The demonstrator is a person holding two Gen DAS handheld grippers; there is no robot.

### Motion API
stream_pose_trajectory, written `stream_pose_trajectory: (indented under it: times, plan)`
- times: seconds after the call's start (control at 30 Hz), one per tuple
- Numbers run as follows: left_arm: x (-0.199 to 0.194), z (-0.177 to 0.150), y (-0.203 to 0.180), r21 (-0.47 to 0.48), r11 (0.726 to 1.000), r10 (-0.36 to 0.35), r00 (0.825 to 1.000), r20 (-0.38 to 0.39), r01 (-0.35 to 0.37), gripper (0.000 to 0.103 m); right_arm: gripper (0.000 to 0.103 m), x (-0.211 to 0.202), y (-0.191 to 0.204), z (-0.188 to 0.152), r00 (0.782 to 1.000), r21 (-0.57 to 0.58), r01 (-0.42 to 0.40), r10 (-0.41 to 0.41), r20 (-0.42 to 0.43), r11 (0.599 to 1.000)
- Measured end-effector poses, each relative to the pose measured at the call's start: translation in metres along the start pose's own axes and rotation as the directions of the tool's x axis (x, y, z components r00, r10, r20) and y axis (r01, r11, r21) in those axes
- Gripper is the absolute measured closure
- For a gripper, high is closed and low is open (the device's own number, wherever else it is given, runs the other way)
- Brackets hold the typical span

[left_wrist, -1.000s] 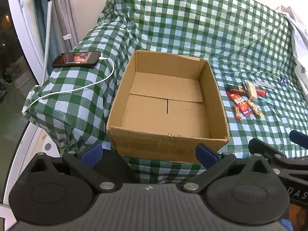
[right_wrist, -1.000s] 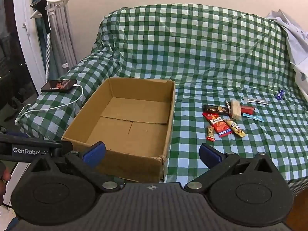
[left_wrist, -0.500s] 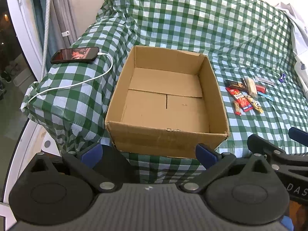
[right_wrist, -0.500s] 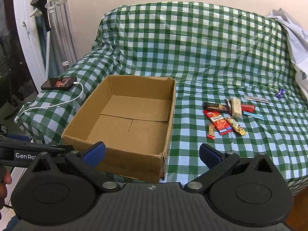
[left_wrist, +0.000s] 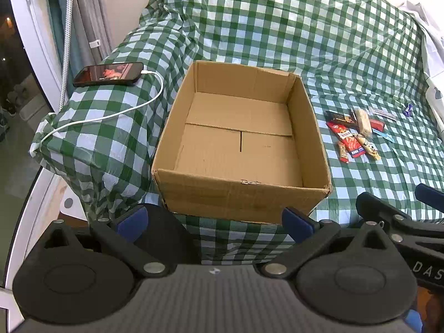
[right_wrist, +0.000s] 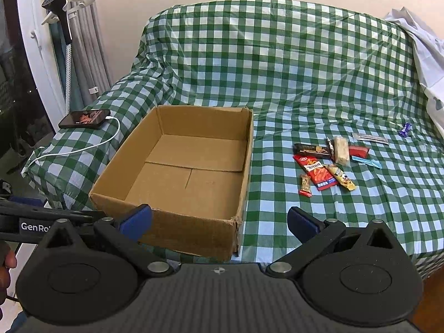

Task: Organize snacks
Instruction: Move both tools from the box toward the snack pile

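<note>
An open, empty cardboard box (left_wrist: 244, 191) (right_wrist: 111, 183) sits on a sofa covered with green checked cloth. To its right lies a cluster of snacks: a red packet (left_wrist: 348, 138) (right_wrist: 319, 173), a dark bar (right_wrist: 310, 149), a pale bar (left_wrist: 364, 118) (right_wrist: 341, 150), a yellow stick (right_wrist: 340, 177), a small orange-red bar (right_wrist: 305, 185) and others. My left gripper (left_wrist: 213, 219) is open and empty, in front of the box's near wall. My right gripper (right_wrist: 219, 219) is open and empty, near the box's front right corner.
A phone (left_wrist: 108, 74) (right_wrist: 84, 118) with a white charging cable (left_wrist: 111, 115) lies on the left armrest. A small purple candy (right_wrist: 404, 130) and a clear wrapper (right_wrist: 370, 138) lie further right. A pale garment (right_wrist: 424, 52) hangs on the sofa's right. The right gripper's body (left_wrist: 399, 222) shows in the left view.
Both grippers have drawn back and risen slightly, so the box and snacks look a little farther away. Both stay open and empty. Nothing on the sofa has moved.
</note>
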State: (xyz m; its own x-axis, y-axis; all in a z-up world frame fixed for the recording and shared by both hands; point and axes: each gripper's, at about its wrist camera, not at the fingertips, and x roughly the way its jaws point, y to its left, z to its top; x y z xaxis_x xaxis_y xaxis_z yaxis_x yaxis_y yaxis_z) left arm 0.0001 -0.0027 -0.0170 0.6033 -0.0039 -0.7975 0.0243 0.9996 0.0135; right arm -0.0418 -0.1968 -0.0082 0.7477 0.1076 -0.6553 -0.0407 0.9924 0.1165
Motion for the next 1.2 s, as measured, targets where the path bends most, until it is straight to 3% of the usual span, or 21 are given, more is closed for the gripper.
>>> stream_pose_trajectory:
  times: [0.67, 1.2]
  plan:
    - [0.009, 0.004, -0.006, 0.014, 1.0, 0.01, 0.999, -0.047, -0.01, 0.0, 0.0, 0.009, -0.011, -0.006, 1.0, 0.056, -0.017, 0.018, -0.022, 0.998]
    - [0.025, 0.029, -0.032, 0.038, 0.999, 0.04, 0.995, -0.091, -0.037, 0.0, 0.0, 0.026, -0.063, 0.001, 0.999, 0.202, -0.031, 0.033, -0.006, 0.979]
